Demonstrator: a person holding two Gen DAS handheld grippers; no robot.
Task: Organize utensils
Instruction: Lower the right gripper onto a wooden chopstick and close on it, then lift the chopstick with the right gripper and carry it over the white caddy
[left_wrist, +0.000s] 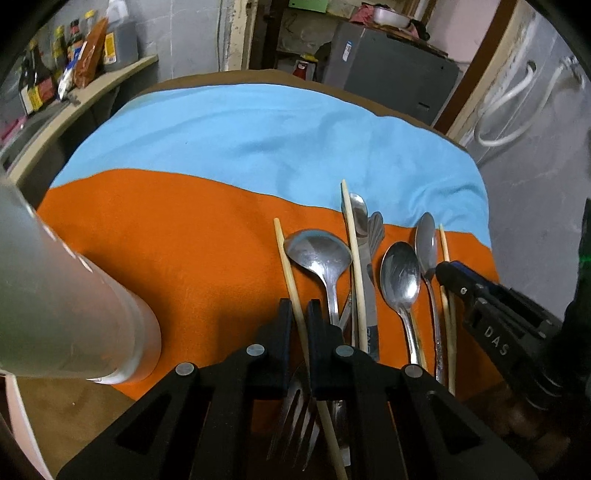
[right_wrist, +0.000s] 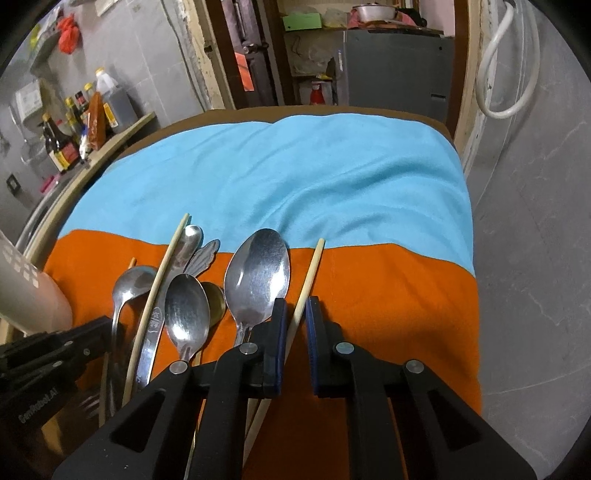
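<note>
Each gripper pinches a chopstick over the orange cloth (left_wrist: 166, 240).
Left view: left gripper (left_wrist: 298, 317) clamps the leftmost chopstick (left_wrist: 286, 254), beside a ladle (left_wrist: 317, 251). Right view: right gripper (right_wrist: 296, 314) nips the rightmost chopstick (right_wrist: 312, 269), just right of a big spoon (right_wrist: 258, 273).

Utensils lie side by side on the near cloth (left_wrist: 166, 240), with a second cloth (left_wrist: 258, 133) spread behind it. Leftmost is a chopstick (left_wrist: 290, 273), then a ladle spoon (left_wrist: 317, 254), a longer chopstick (left_wrist: 354, 258) over a knife (left_wrist: 369, 295), two spoons (left_wrist: 400, 277), and the rightmost chopstick (right_wrist: 308, 280). A perforated holder (left_wrist: 66, 295) stands left of them all; bottles (right_wrist: 59, 147) sit on a ledge far left.
</note>
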